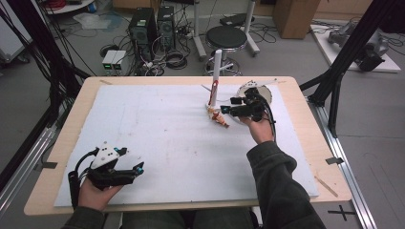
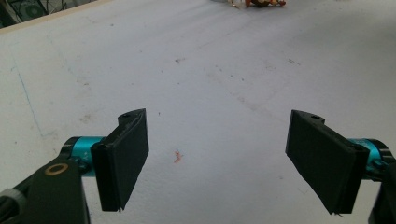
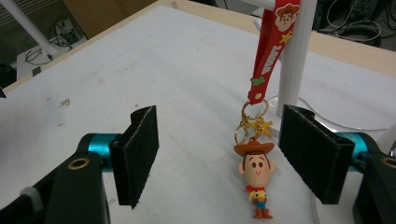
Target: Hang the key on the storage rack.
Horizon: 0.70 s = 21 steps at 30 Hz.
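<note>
Both grippers idle on the white mat, one cowboy keychain hung on the post.

Nearest me, my left gripper (image 1: 129, 168) rests well left of the white post (image 1: 216, 76), jaws apart on nothing, parked I judge. One keychain figure (image 3: 256, 179) lies at the post's foot, its red strap (image 3: 273, 46) looped up it, so it stays tethered. Right of the post, my right gripper (image 3: 233, 158) has jaws spread, the figure between them untouched.

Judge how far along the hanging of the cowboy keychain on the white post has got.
Done, apparently: the red strap hangs from the white post, the cowboy figure dangling by the mat. In hand: the right gripper is open around the figure, pads apart from it. Left: withdrawing it. The left gripper idles open.
</note>
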Motion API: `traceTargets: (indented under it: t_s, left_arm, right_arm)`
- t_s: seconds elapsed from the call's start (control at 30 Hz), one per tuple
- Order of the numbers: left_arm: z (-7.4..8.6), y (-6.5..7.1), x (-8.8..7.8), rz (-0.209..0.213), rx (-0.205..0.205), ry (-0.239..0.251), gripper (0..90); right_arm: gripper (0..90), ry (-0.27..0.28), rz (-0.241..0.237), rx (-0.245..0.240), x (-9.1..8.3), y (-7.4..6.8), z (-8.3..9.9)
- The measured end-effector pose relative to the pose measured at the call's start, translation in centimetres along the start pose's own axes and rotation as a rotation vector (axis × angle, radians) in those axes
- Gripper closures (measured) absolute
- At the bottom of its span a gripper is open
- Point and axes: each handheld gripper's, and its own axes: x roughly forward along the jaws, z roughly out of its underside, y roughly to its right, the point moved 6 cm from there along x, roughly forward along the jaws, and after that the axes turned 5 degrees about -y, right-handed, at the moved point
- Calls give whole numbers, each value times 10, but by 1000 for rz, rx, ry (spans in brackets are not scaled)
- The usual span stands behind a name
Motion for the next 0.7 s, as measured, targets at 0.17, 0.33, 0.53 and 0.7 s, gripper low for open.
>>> traceTargets:
  t_s: [0.17, 0.33, 0.53, 0.7]
  left_arm:
    - [0, 1, 0, 0, -2, 1, 216]
    - [0, 1, 1, 2, 4, -3, 216]
    - [0, 2, -1, 7, 2, -2, 216]
    - [0, 2, 0, 3, 1, 2, 216]
  right_arm:
    - [235, 1, -2, 2, -2, -1, 2]
    - [215, -1, -6, 0, -3, -3, 6]
    - [187, -7, 3, -4, -5, -6, 10]
    - [169, 6, 8, -13, -8, -8, 12]
